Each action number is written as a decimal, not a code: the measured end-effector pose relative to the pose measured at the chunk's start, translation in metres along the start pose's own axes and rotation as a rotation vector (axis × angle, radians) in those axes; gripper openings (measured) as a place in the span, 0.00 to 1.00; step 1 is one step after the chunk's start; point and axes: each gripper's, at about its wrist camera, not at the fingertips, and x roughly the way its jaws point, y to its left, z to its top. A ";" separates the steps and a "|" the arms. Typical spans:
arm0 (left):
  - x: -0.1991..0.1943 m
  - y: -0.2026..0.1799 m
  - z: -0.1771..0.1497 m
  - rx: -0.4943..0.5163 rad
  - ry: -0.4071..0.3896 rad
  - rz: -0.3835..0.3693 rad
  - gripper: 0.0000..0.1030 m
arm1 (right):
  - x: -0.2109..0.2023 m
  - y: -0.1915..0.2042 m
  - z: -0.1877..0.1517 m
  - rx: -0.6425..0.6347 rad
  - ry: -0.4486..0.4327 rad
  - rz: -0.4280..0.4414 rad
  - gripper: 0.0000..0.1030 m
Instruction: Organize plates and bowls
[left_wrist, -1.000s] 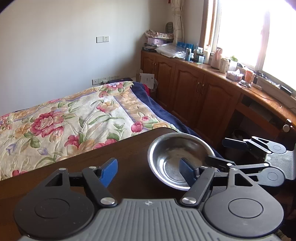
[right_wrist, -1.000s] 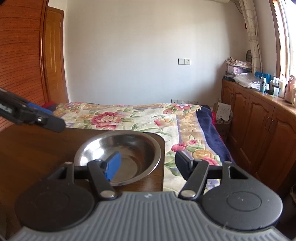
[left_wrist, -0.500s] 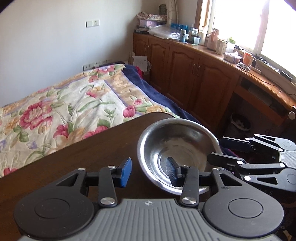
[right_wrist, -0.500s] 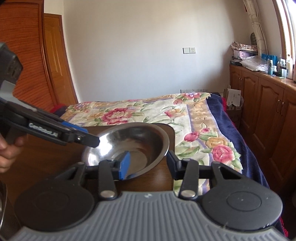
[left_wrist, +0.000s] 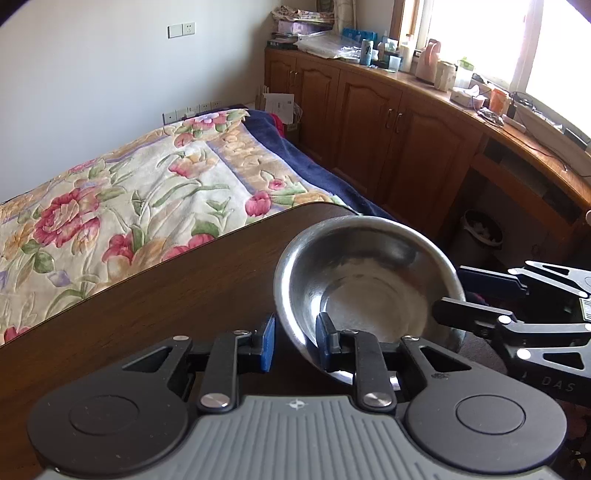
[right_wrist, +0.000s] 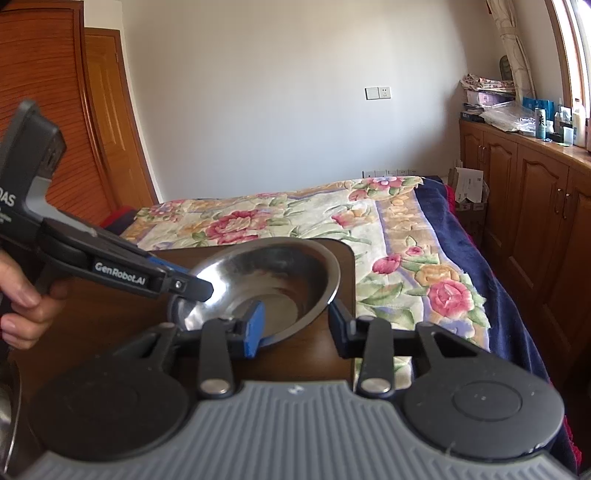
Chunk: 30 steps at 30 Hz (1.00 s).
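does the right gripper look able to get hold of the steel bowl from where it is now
Probably yes: the right gripper already has the steel bowl rim between its open fingers, nothing blocking. The left gripper straddles the opposite rim.

- My left wrist view looks close over the worktop (left_wrist: 155, 295) toward the cabinets (left_wrist: 388, 140).
- My right wrist view faces the bed (right_wrist: 295, 218).
- Both share the steel bowl (left_wrist: 369, 280).

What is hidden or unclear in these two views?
1. Left wrist view: whether the left tool grips the bowl; its wall hides the contact.
2. Right wrist view: metal thing, cut by the left edge; plate or bowl unknown.
3. Both views: bottles on the counter, labels too small.
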 end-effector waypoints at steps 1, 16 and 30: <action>0.000 0.001 0.000 -0.006 0.002 -0.003 0.23 | 0.000 0.000 0.000 0.002 0.003 0.002 0.38; -0.009 0.000 -0.002 -0.007 -0.008 -0.006 0.20 | 0.005 -0.006 0.001 0.046 0.022 0.013 0.25; -0.042 -0.001 -0.003 0.001 -0.064 -0.006 0.20 | -0.012 0.006 0.009 0.024 -0.021 0.016 0.24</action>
